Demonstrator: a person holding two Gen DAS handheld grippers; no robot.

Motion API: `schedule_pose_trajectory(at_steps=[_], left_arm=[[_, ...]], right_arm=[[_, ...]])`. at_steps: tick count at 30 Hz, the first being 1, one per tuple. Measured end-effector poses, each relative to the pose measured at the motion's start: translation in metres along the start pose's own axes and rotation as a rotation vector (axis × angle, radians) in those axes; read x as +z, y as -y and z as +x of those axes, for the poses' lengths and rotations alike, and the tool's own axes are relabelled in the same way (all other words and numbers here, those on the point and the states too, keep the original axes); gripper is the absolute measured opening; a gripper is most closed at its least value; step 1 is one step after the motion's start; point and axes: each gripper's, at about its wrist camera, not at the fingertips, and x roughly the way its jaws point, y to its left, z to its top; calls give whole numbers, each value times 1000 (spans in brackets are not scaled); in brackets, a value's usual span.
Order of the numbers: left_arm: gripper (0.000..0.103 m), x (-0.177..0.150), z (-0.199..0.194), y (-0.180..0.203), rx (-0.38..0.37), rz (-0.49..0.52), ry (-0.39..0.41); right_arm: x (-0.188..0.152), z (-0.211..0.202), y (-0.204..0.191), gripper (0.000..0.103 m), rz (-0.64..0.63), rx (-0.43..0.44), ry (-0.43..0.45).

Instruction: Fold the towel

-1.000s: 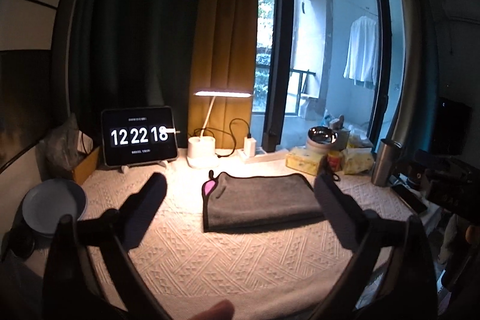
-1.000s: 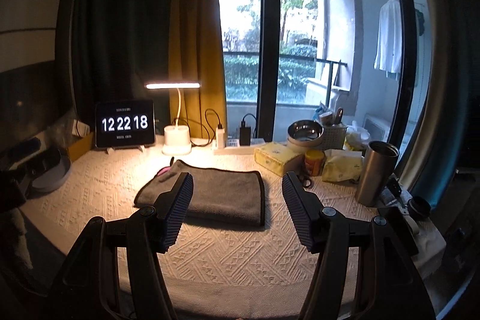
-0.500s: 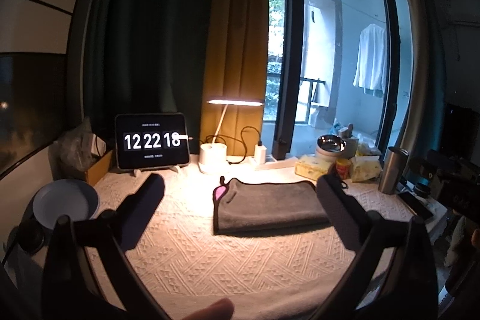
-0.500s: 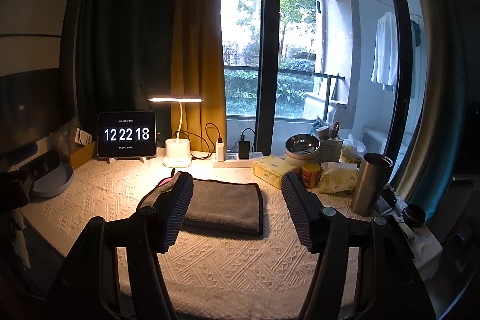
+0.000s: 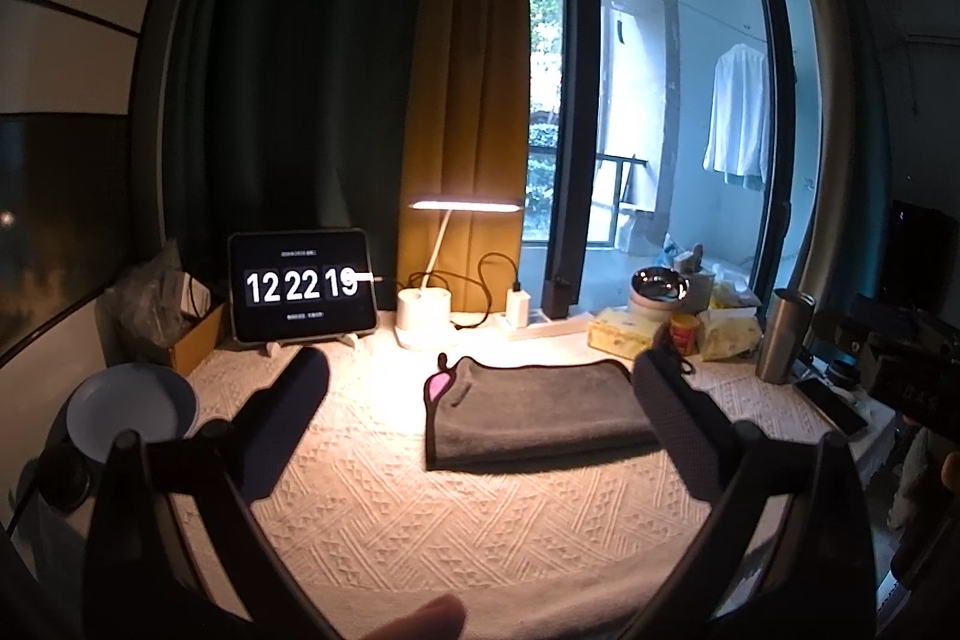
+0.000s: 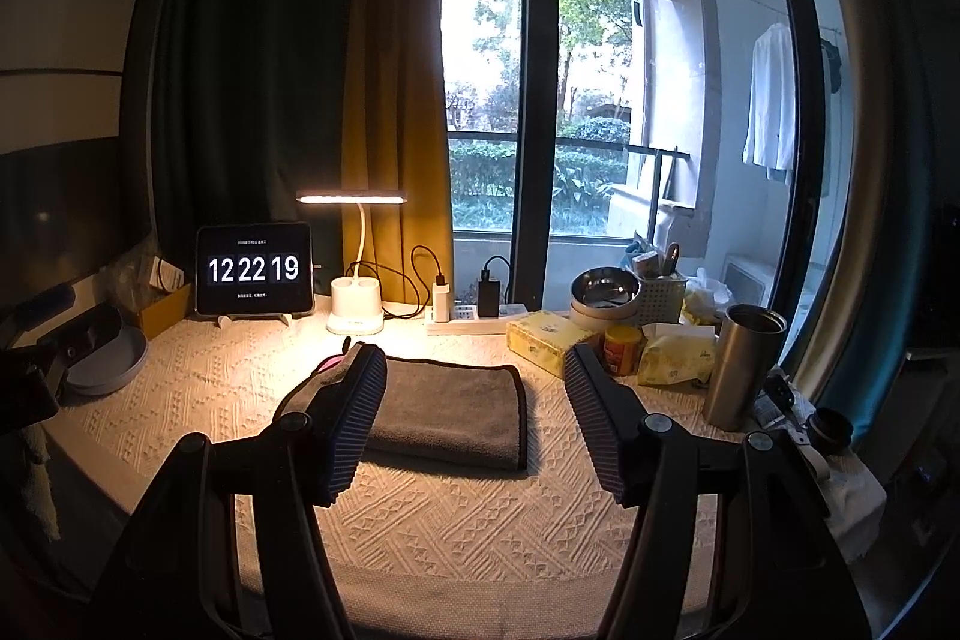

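Note:
A dark grey towel [image 5: 534, 412] lies folded into a flat rectangle on the cream textured tablecloth [image 5: 420, 520], with a pink tag at its left corner. It also shows in the right wrist view [image 6: 450, 418]. My left gripper [image 5: 480, 388] is open and empty, held back from the towel above the table's front part. My right gripper [image 6: 474, 388] is open and empty too, held back and above the towel.
Behind the towel stand a clock tablet [image 5: 300, 283], a lit desk lamp [image 5: 423, 310] and a power strip [image 6: 474, 319]. A plate [image 5: 129, 409] lies at the left. A tissue box [image 6: 549, 340], steel bowl [image 6: 603, 286], jar and steel tumbler [image 6: 741, 364] crowd the right.
Both grippers have drawn back and risen from the towel, staying open. The towel has not moved. The clock went from 12:22:18 to 12:22:19.

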Motion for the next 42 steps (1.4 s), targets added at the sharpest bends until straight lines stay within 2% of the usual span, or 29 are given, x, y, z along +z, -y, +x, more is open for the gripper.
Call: schedule_pose_trajectory(at_steps=[42], left_arm=[[102,5,-4,0,17,-11,12]], right_arm=[[-2,2,-1,65,2,9,-8]])
